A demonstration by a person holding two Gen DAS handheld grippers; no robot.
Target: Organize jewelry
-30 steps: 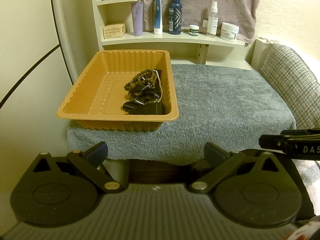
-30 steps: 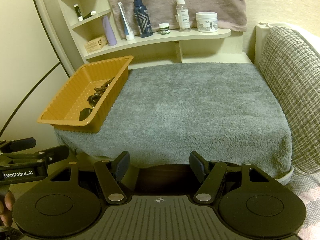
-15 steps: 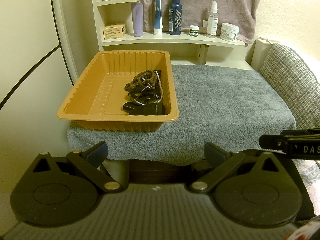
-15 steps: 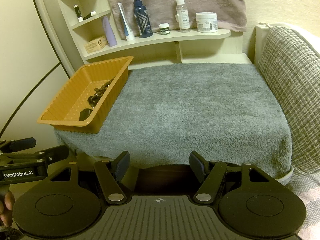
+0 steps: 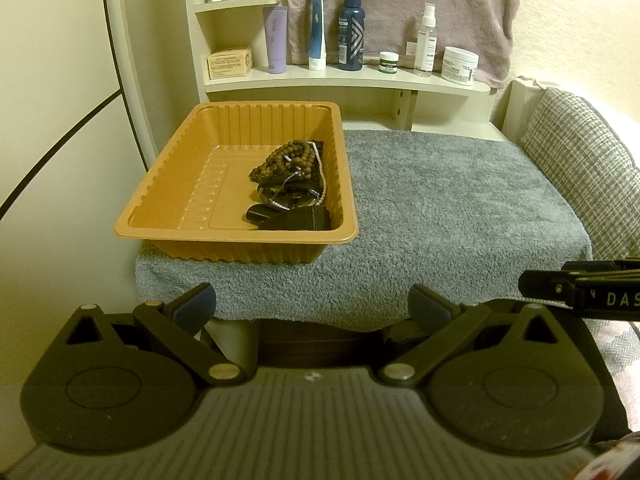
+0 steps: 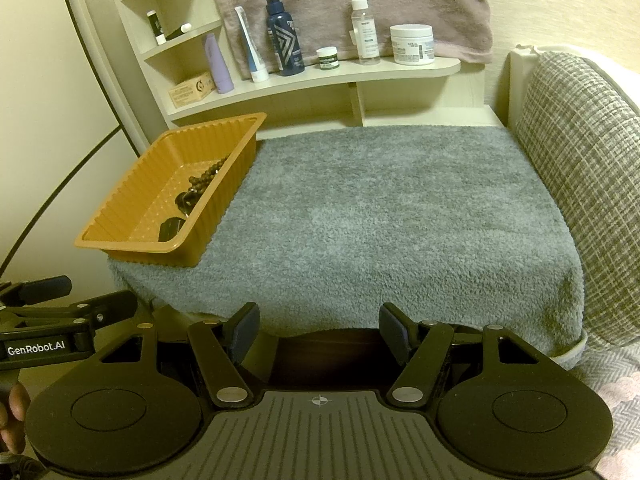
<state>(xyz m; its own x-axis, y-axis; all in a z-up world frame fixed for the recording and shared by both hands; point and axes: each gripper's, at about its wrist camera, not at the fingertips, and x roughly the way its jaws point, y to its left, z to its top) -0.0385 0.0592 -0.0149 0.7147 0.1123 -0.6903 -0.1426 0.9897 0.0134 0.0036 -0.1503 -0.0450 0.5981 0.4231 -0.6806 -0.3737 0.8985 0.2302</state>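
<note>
Grey towel-covered surface [image 6: 400, 216] lay bare of jewelry; one orange tray [image 5: 168, 200] sat at its left end, all the jewelry heaped in the tray's right near corner. Left gripper [image 5: 312, 308] and right gripper [image 6: 320, 328] both hung short of the near edge, jaws spread wide, holding nothing. This fit either a tangled pile awaiting sorting or pieces already gathered in. Any pick would go best pinching one strand clear of the tangle. Counted: one brown bead strand [image 5: 280, 160], one pale chain [image 5: 320, 172], roughly two dark pieces [image 5: 296, 216]; exact total unclear.
</note>
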